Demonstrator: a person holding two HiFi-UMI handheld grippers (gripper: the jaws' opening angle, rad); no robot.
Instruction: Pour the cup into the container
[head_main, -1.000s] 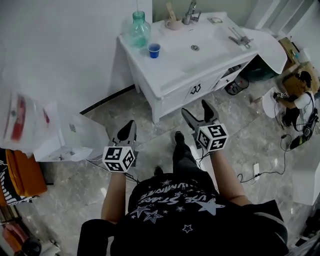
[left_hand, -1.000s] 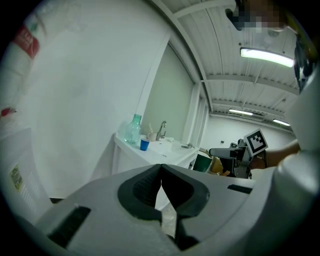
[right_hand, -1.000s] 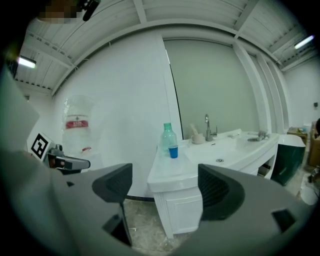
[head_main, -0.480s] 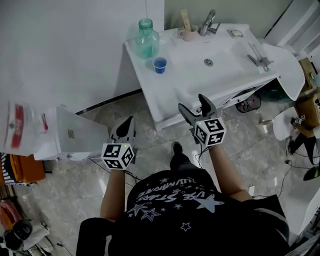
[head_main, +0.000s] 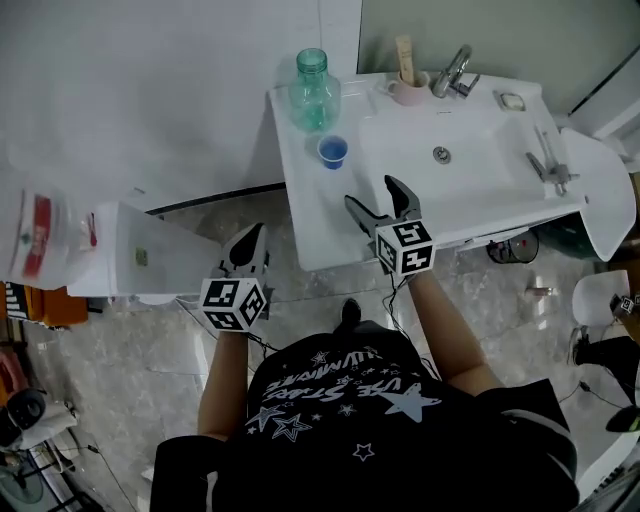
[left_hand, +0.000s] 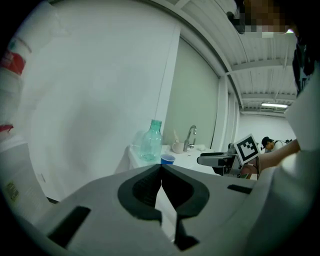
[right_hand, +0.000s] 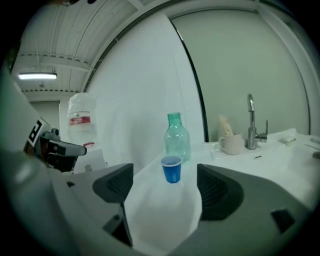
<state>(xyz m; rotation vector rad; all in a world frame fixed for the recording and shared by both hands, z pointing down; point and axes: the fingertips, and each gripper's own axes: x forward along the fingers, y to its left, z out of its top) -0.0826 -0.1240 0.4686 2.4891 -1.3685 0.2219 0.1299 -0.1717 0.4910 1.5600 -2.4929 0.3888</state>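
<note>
While right tool (head_main: 369, 193) gapes, blue cup (head_main: 333, 151) near bottle (head_main: 312, 82) (mug (head_main: 408, 91) beside faucet (head_main: 452, 72))

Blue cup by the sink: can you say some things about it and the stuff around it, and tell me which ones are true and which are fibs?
1. The blue cup stands upright on the white counter. True.
2. The right hand-held gripper is shut on the cup. False: its jaws are open and empty, and the cup stands apart, ahead of them.
3. The green bottle stands close to the cup. True.
4. The left hand-held gripper is wide open. False: its jaws are together, with nothing between them.
5. The mug by the tap lies on its side. False: it stands upright.
</note>
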